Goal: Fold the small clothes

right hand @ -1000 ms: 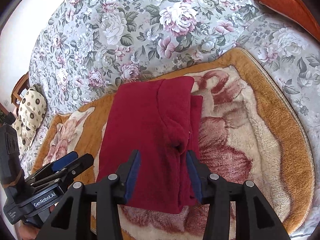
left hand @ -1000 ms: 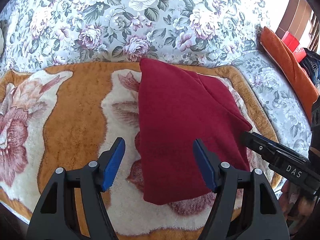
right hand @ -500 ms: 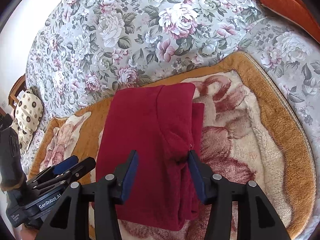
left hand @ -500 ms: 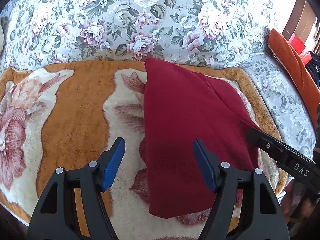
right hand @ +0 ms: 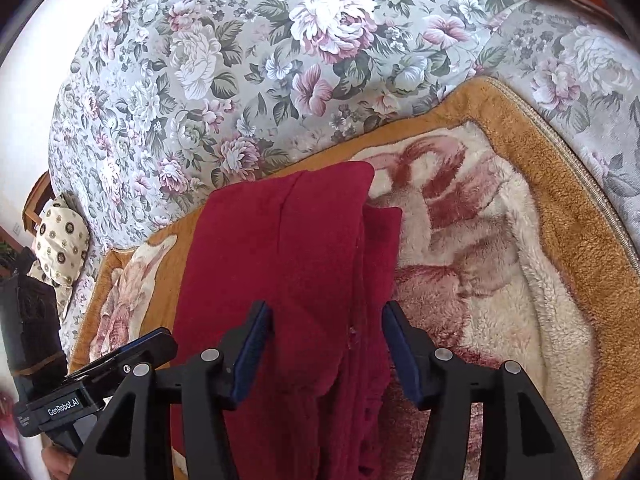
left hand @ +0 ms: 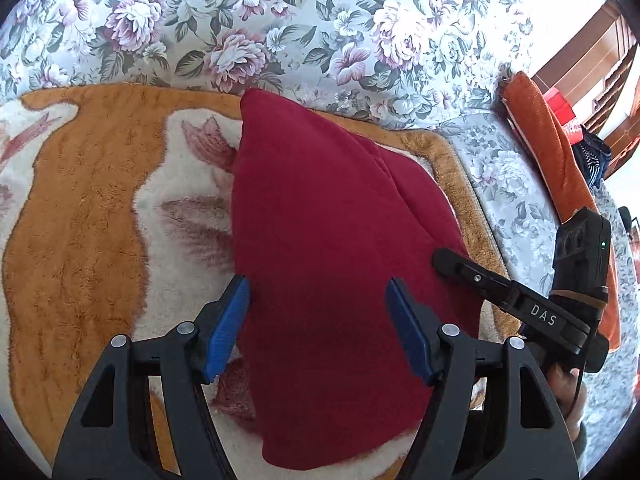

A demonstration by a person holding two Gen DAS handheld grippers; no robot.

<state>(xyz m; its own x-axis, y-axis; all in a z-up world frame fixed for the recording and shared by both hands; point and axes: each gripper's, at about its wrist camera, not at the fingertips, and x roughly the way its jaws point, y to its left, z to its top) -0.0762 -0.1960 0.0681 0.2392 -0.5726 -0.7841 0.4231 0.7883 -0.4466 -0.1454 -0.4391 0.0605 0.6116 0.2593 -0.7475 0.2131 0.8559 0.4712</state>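
A dark red garment lies folded in a long stack on a plush orange and cream blanket. It also shows in the right wrist view, with layered edges on its right side. My left gripper is open, its blue pads above the garment's near end, holding nothing. My right gripper is open over the garment's near right edge, empty. Each gripper shows in the other's view: the right one at the garment's right side, the left one at its left side.
The blanket lies on a floral bedspread. An orange cushion lies at the right, with a red object and wooden furniture behind it. A patterned cream pillow lies at the far left of the right wrist view.
Both grippers have moved in closer over the garment's near end. The right gripper's jaws have opened a little wider. The garment has not changed shape.
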